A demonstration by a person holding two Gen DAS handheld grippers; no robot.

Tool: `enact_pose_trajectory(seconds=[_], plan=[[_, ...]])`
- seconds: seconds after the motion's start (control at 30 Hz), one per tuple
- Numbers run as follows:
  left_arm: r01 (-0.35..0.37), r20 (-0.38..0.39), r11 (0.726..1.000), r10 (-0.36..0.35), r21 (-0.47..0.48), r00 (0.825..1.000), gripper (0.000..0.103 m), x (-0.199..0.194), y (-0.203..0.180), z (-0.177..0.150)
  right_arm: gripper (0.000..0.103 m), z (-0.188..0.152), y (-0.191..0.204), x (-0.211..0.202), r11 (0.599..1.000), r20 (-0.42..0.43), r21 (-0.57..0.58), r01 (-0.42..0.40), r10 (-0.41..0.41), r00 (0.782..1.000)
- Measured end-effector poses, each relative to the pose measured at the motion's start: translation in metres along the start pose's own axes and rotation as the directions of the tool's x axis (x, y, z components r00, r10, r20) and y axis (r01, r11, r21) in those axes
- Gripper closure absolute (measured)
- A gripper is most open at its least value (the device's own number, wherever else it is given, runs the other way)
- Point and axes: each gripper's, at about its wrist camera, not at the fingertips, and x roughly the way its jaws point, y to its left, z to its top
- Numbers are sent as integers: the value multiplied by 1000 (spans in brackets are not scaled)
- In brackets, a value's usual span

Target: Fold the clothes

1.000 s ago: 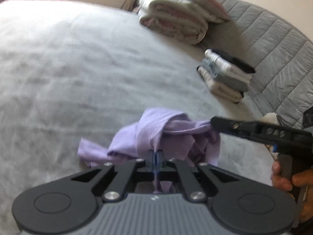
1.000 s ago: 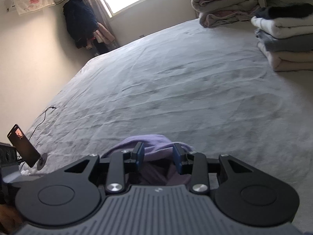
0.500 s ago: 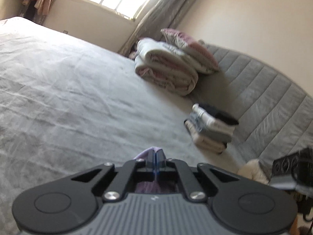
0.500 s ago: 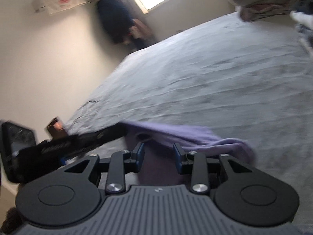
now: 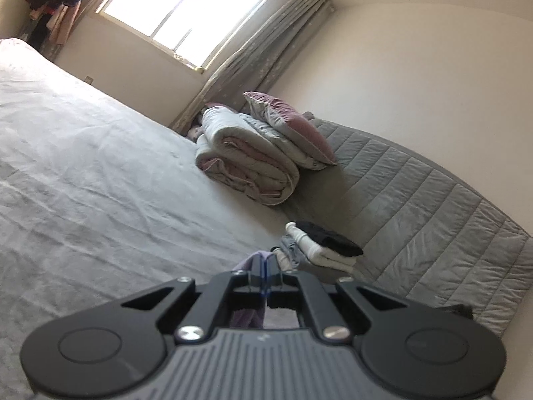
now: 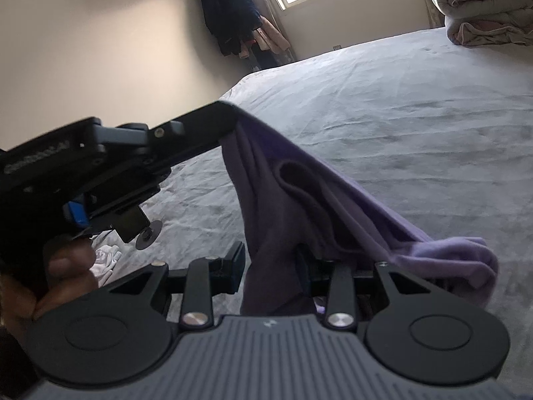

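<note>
A purple garment [image 6: 333, 206] hangs in the air above the grey bed [image 6: 399, 100]. Its upper corner is pinched in my left gripper [image 6: 231, 116], which is shut on it and held by a person's hand [image 6: 66, 266]. In the left wrist view only a sliver of the garment [image 5: 246, 263] shows at the shut left gripper [image 5: 264, 260]. The cloth drapes down between the fingers of my right gripper [image 6: 270, 265], whose jaws are closing but still stand apart around it. Its left finger [image 6: 237, 266] is visible; the right one is mostly hidden by cloth.
A rolled duvet [image 5: 246, 166] with a pillow [image 5: 289, 126] lies by the quilted headboard [image 5: 416, 200]. A stack of folded clothes [image 5: 319, 246] sits nearer. A white cloth [image 6: 106, 260] and a black round stand [image 6: 148, 233] lie at the bed's left edge.
The left gripper has lifted the purple garment off the bed and tilted upward. The right gripper swung left, and the garment now hangs between its fingers.
</note>
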Motion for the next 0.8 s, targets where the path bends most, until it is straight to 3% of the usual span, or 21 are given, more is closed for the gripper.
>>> enact_pose_trajectory(seconds=[0.03, 0.27, 0.33, 0.4, 0.63, 0.73, 0.8], plan=[[-1, 0, 1000, 1, 5, 1000, 102, 0, 0, 0, 93, 2, -1, 0, 1000, 5, 13, -11, 11, 1000], [-40, 5, 999, 40, 30, 999, 101, -5, 2, 0, 94, 20, -15, -11, 987, 107, 108, -116, 104, 989], [-53, -4, 998, 53, 40, 999, 93, -7, 2, -1, 94, 27, -21, -16, 984, 146, 129, -124, 105, 984], [-67, -18, 997, 68, 46, 998, 75, -8, 4, -3, 94, 33, -31, -23, 981, 187, 154, -114, 84, 979], [-78, -148, 993, 91, 89, 985, 59, 16, 6, -18, 94, 40, -63, -45, 957, 268, 276, -84, 7, 963], [-83, -213, 988, 110, 131, 971, 54, 34, 3, -29, 94, 43, -67, -55, 954, 288, 287, -88, 2, 958], [-107, -253, 982, 145, 159, 957, 44, 48, 2, -37, 94, 42, -69, -59, 954, 292, 287, -84, -3, 956]])
